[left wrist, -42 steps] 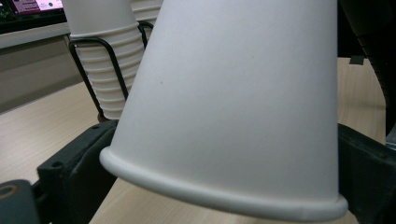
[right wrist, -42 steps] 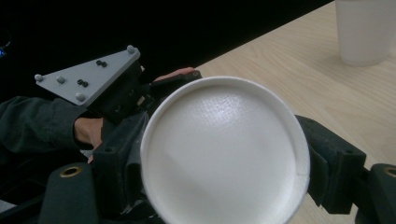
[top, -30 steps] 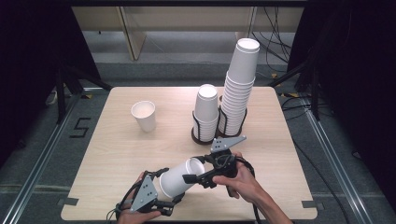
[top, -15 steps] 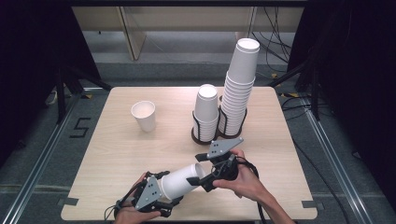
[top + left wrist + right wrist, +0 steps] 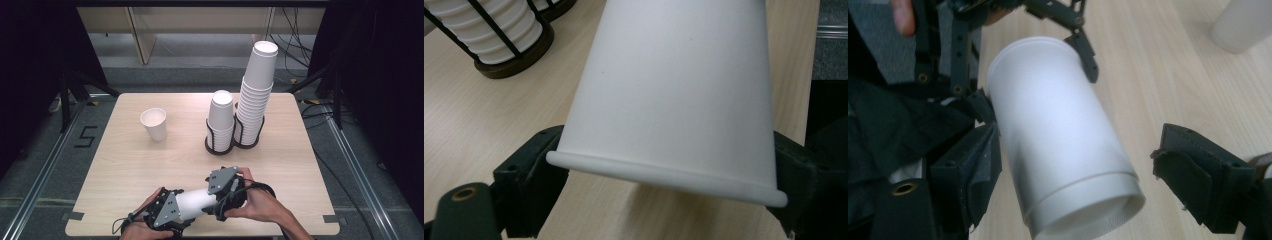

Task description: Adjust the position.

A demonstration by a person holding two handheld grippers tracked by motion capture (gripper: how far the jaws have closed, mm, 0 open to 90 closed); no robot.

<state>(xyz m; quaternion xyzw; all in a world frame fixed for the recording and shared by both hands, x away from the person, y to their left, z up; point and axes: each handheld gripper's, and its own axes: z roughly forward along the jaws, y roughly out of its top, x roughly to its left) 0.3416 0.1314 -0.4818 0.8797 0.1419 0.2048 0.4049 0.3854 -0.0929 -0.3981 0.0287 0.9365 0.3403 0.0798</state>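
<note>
In the high view, a white paper cup (image 5: 196, 203) is held lying level above the near edge of the table (image 5: 125, 165), between the left gripper (image 5: 172, 216) and the right gripper (image 5: 226, 192). Farther off, two cup stacks (image 5: 250, 95) are seen in a black holder (image 5: 220, 146), with a single cup (image 5: 154, 124) to their left.

In the left gripper view, the cup (image 5: 674, 95) is clamped near its rim; the jaws have just been closing on it.

In the right gripper view, the cup (image 5: 1063, 145) is flanked by spread jaws, the right one clear of its wall.

Black gripper (image 5: 200, 207) bodies — grey three-cornered plates, trailing black cables.
</note>
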